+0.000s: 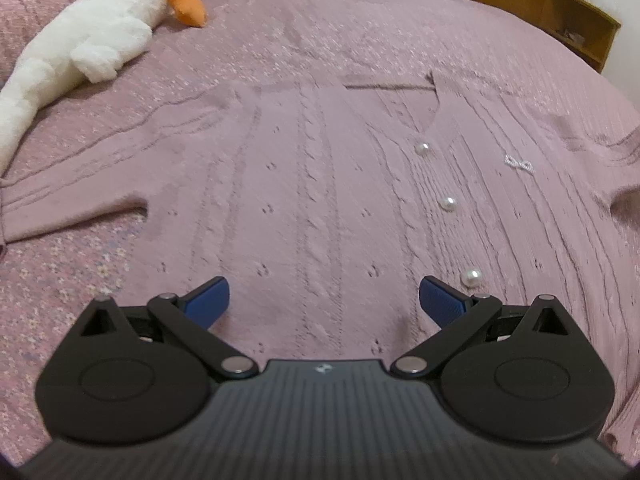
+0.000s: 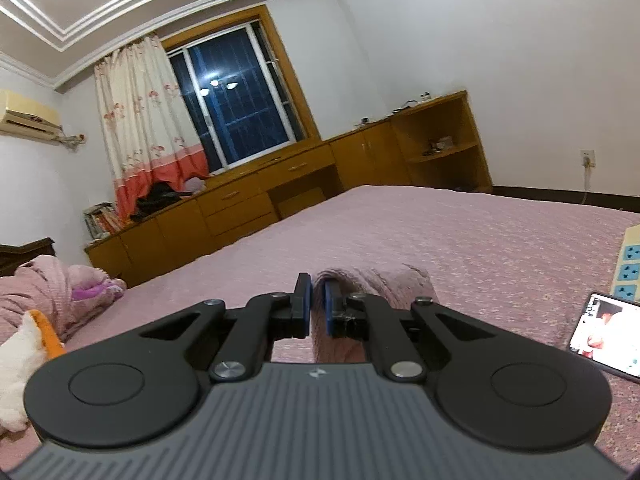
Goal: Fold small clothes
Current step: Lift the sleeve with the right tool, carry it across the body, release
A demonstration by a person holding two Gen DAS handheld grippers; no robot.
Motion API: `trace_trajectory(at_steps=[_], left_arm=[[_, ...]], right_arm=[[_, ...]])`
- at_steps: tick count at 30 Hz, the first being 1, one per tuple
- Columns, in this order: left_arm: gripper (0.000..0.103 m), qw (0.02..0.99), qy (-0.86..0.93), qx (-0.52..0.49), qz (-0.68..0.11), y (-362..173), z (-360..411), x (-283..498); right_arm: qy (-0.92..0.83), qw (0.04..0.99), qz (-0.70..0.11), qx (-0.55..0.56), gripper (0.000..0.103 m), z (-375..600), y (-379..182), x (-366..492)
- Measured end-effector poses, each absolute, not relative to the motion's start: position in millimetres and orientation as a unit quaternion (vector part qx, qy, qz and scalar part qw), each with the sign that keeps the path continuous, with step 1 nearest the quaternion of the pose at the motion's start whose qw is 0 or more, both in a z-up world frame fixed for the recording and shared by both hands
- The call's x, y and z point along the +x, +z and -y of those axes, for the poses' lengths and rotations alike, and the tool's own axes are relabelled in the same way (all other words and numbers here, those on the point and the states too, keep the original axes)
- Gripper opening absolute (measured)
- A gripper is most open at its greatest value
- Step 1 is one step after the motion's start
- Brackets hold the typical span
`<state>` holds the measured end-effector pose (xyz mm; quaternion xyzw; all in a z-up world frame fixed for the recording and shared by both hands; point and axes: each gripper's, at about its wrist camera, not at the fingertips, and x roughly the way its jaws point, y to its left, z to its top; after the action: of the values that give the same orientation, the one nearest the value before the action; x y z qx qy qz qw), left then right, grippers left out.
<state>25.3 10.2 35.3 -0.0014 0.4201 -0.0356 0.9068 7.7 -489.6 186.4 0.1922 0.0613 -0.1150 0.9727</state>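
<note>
Far left on the bed (image 1: 100,280), a white plush goose (image 1: 80,40) lying clear of the work, likely pushed aside to leave room. Centre, a pink cable-knit cardigan (image 1: 312,184) spread flat and face up, sleeves out to each side, pearl buttons (image 1: 447,202) done up: laid out so a fold can start cleanly. Above its lower body, left tool (image 1: 324,304) hovering with blue pads wide apart, holding nothing, probably ready to pin or pinch. Further right, right tool (image 2: 318,308) clamped on a raised ridge of pink knit, seemingly a sleeve or edge lifted for folding inward. Phone (image 2: 608,336) at bed's right edge.
</note>
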Motion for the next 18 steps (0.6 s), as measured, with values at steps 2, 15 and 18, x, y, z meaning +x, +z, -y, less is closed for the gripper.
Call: trace_trajectory(at_steps=[2,15,18], left_arm=[[0.103,0.909,-0.031,-0.006,-0.415,38,-14,26],[0.103,0.916,-0.009,-0.024,-0.400,47,-40,21],[0.103,0.917,-0.007,-0.030,-0.397,50,-46,19]], right_arm=[[-0.108,0.974,-0.064,0.190,0.007,479,191,6],[-0.086,0.977,-0.098,0.171,0.007,376,184,3],[-0.077,0.976,-0.099,0.176,0.007,351,186,3]])
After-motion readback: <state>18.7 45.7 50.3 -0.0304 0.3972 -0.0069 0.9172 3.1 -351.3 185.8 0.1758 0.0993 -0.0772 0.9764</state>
